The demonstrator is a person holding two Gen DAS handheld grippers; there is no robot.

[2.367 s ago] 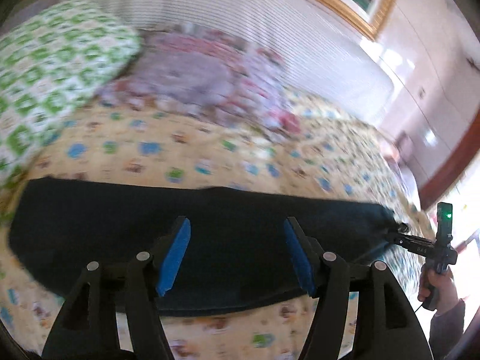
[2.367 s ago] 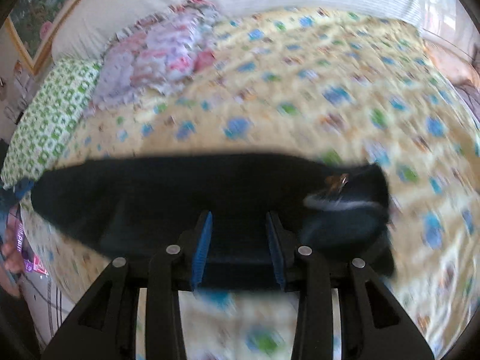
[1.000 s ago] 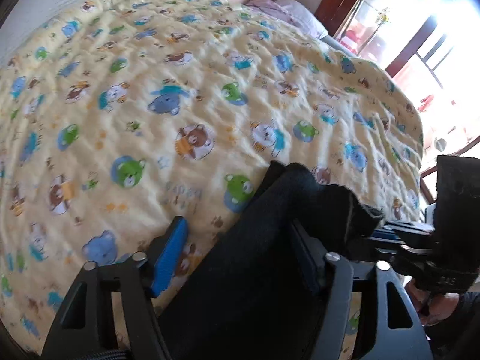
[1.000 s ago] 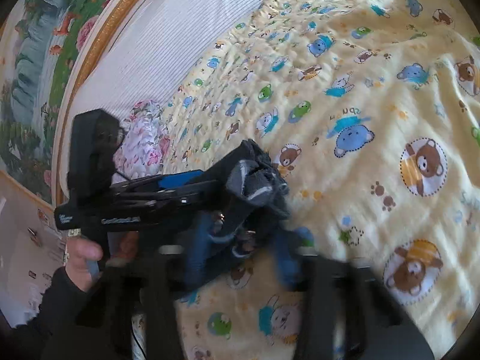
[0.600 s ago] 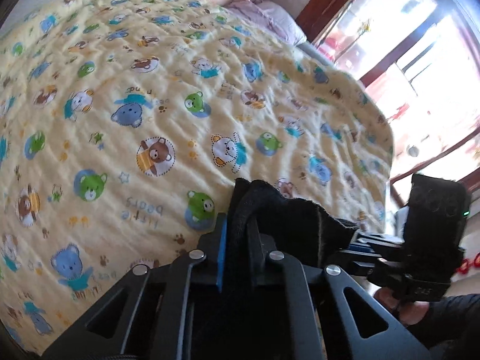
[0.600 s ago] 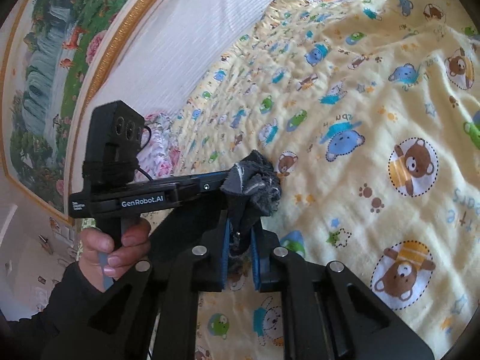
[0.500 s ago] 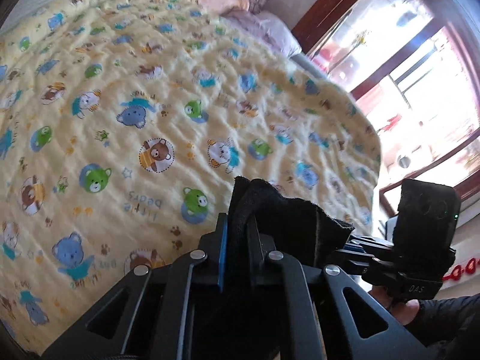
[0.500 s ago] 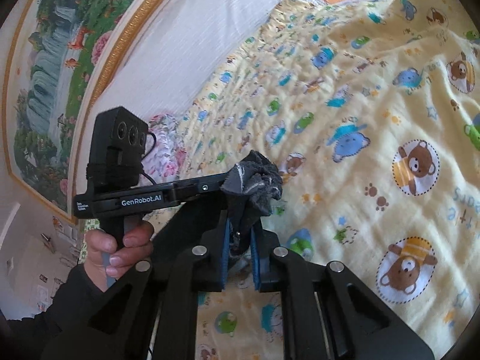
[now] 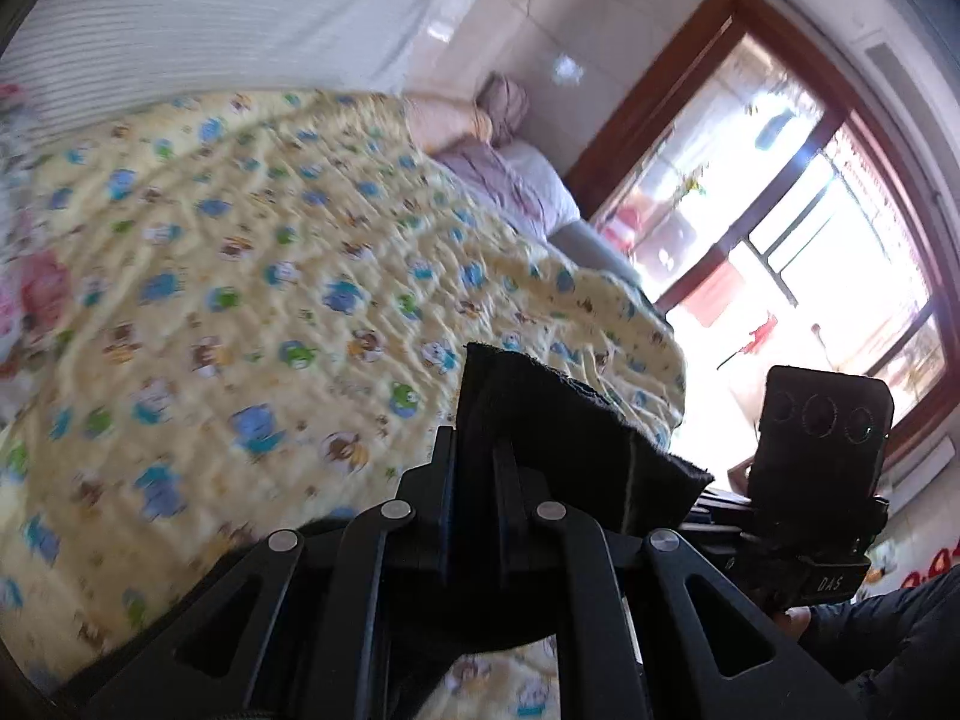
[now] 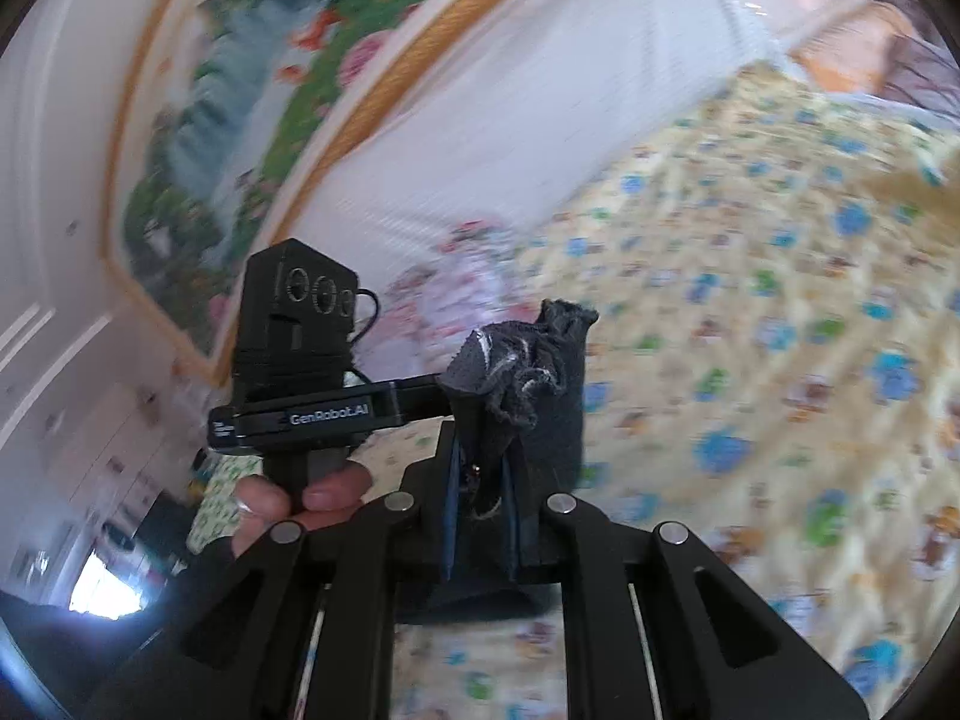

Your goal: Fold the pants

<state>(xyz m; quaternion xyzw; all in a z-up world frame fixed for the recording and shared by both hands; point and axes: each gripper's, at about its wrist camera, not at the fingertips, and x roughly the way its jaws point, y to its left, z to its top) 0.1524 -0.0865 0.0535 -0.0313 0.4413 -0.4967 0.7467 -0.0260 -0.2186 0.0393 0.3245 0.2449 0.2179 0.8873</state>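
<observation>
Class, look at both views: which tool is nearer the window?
Right. The right tool holds the pants on the side toward the window. The left tool grips them farther from it, on the painting side.

Left gripper [image 9: 474,516], right gripper [image 10: 480,516] clamped, side by side.

Black pants [image 9: 558,420], yellow bear-print bedspread [image 9: 252,276]
</observation>
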